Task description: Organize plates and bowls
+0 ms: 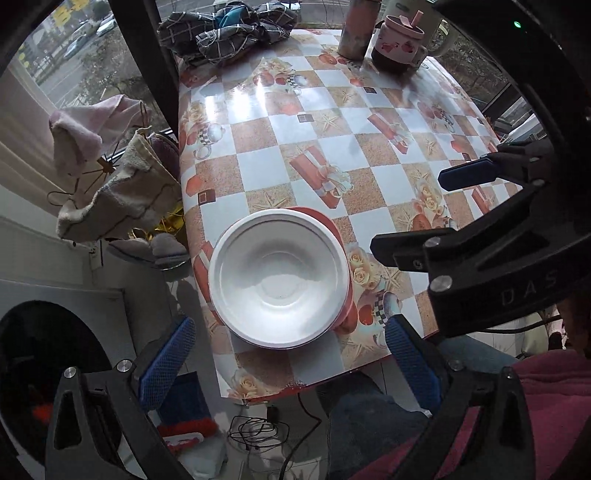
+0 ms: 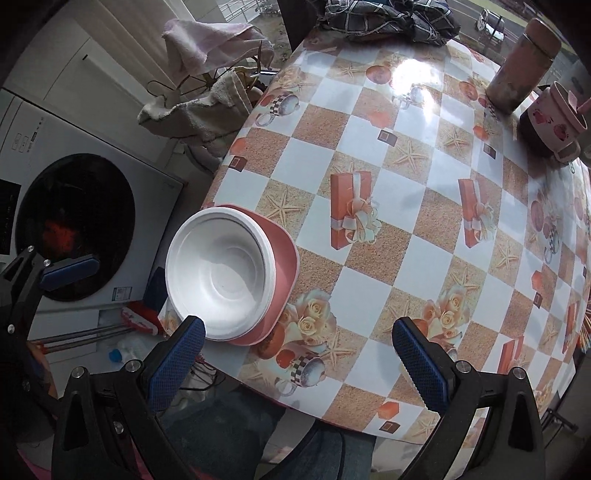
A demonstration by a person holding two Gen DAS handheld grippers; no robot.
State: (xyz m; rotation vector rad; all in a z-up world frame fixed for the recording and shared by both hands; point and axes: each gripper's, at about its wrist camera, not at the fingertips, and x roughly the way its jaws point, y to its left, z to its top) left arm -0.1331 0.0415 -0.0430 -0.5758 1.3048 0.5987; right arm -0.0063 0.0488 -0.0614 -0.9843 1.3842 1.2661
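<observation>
Hovering over the counter [image 1: 332,122], the left claw [image 1: 288,362] and right claw [image 2: 299,354] stand spread, empty, above white bowls [image 1: 279,278] stacked on a pink plate [image 2: 282,251].

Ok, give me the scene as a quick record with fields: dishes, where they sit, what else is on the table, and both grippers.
dishes: white bowls nested in a stack, on a pink plate
place: near the table's corner, beside the washing machine
far end of table: brown tumbler, pink mug, checked cloth
left gripper: jaws open, nothing between them, above the stack
right gripper: jaws open, empty, apart from the stack
</observation>
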